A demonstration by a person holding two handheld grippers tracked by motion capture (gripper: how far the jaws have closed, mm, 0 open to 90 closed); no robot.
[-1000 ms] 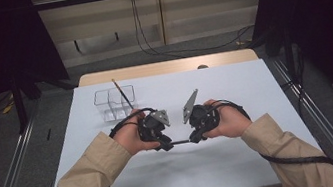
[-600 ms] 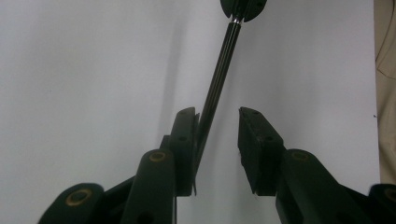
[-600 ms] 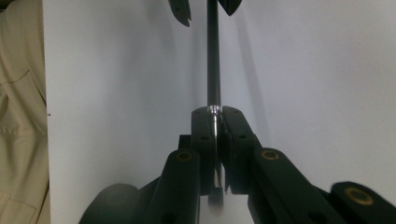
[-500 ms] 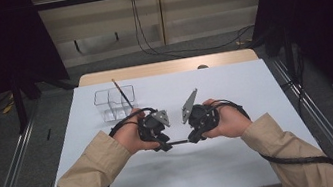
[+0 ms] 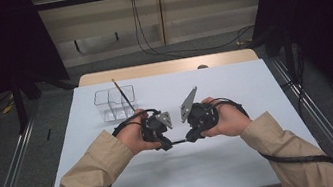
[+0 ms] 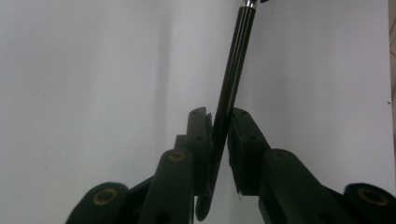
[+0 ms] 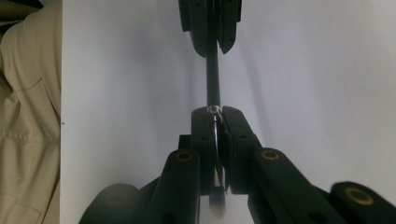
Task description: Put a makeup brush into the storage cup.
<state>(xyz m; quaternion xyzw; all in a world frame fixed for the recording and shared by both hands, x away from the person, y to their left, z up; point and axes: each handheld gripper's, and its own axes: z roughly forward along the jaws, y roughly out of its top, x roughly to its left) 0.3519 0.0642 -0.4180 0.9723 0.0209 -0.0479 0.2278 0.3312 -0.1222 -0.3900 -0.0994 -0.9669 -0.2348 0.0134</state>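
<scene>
High view: left gripper and right gripper each clamp one end of a black pen, jaws having just closed. Opposed grips likely brace it for pulling apart, clear organizer beyond

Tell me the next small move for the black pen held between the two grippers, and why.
Probably let the right gripper open and release. The black pen spans both grippers above the table, and the left gripper has just been closing with the barrel between its pads, so it likely holds the pen now and can carry it toward the clear holder.

Clear organizer blocks far-left; right tabletop seems open.
</scene>
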